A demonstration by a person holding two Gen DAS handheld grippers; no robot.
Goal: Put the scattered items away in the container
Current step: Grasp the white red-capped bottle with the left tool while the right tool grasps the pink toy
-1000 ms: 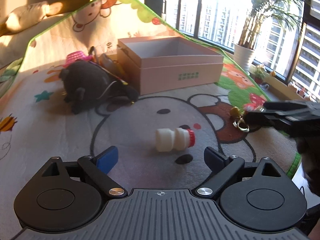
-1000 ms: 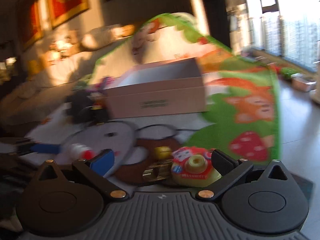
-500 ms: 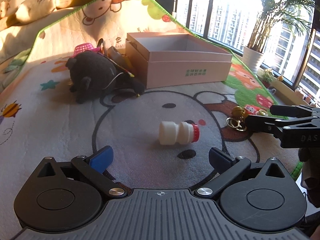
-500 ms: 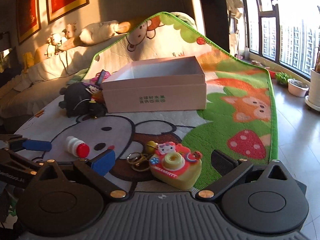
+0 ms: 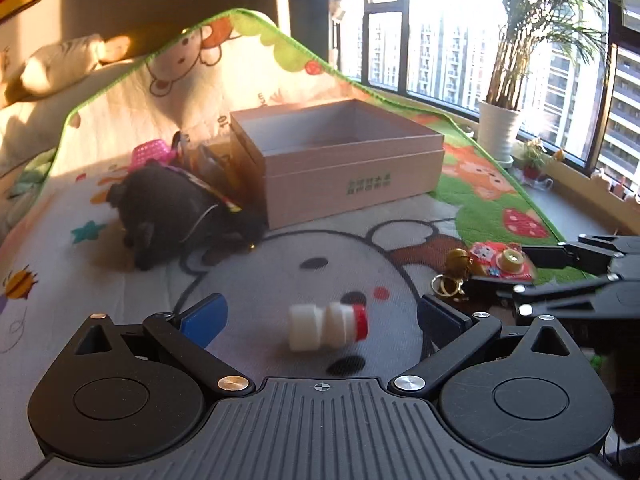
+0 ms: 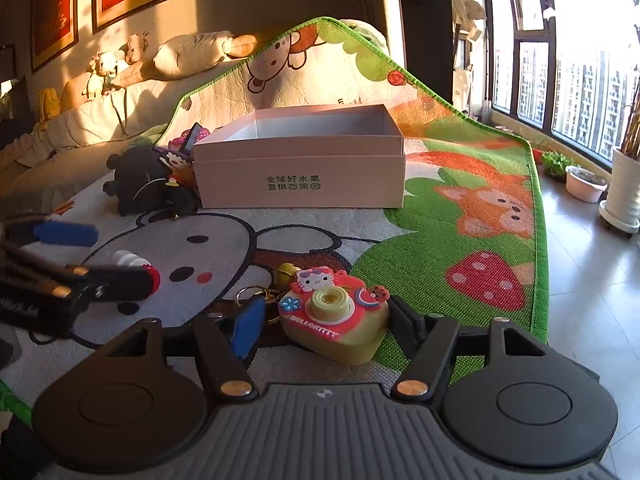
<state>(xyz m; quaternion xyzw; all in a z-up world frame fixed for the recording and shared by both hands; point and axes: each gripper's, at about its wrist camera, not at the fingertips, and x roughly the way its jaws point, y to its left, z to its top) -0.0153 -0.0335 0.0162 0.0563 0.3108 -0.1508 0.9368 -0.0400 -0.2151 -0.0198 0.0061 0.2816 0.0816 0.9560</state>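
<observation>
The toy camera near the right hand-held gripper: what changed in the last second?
The right hand-held gripper has just been closing around the red-and-yellow toy camera; its blue pad hasn't touched yet. The left hand-held gripper closed in on the white bottle. The pink cardboard box stayed put.

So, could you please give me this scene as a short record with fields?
container: pink box, open, nothing visible inside
left gripper: open, bottle lying on its side between the fingers, untouched
right gripper: jaws have just been closing around the toy camera; right finger at its side, gap at the blue pad
keyring: on the mat, left of the camera
plush: dark, lying against the box's left end
</observation>
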